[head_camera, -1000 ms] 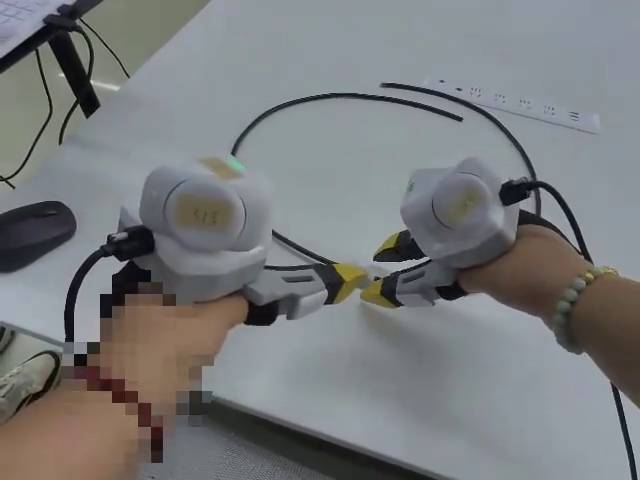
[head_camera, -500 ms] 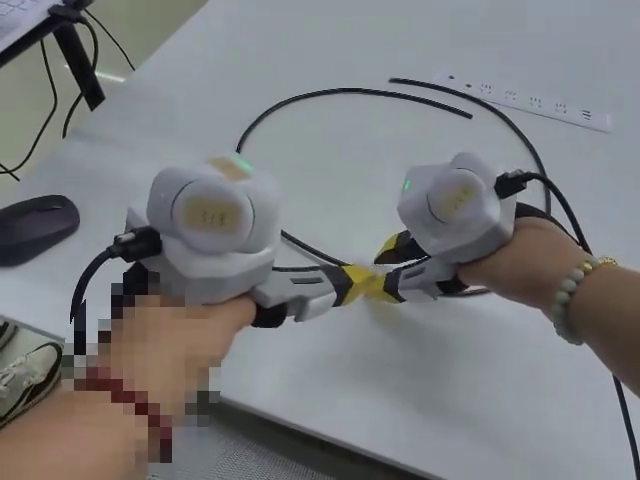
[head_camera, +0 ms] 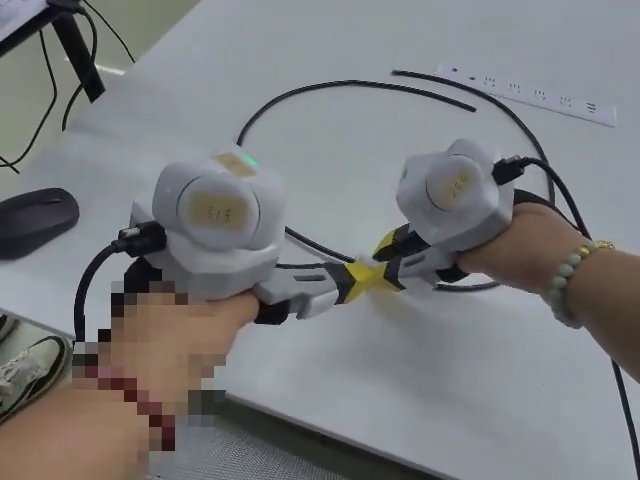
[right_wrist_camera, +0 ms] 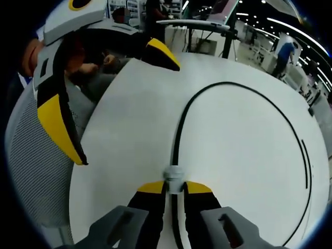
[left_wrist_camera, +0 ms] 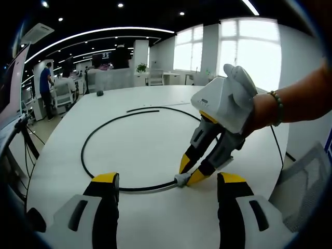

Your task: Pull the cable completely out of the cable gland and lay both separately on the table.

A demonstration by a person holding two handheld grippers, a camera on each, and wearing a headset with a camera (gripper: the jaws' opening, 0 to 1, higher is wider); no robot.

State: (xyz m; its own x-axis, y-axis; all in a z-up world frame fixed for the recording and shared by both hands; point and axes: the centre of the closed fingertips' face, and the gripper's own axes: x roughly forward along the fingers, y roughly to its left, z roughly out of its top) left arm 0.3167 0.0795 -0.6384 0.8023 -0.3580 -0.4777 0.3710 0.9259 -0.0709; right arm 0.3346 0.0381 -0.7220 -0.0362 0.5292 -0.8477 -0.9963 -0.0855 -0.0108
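White tabletop [head_camera: 420, 390] runs out under both tools, with a power strip [head_camera: 530, 95] near its far edge and a dark mouse [head_camera: 35, 215] off to my left. From my seat I see the black cable [right_wrist_camera: 179, 124] lying in one wide loop on that surface. My right hand-held gripper [right_wrist_camera: 174, 188] is clamped on the pale cable gland [right_wrist_camera: 173, 174] at the cable's near end, and the cable passes back between its jaws. My left hand-held gripper [left_wrist_camera: 168, 180] has its jaws spread wide, the gland out ahead between them; whether they touch it I cannot tell.
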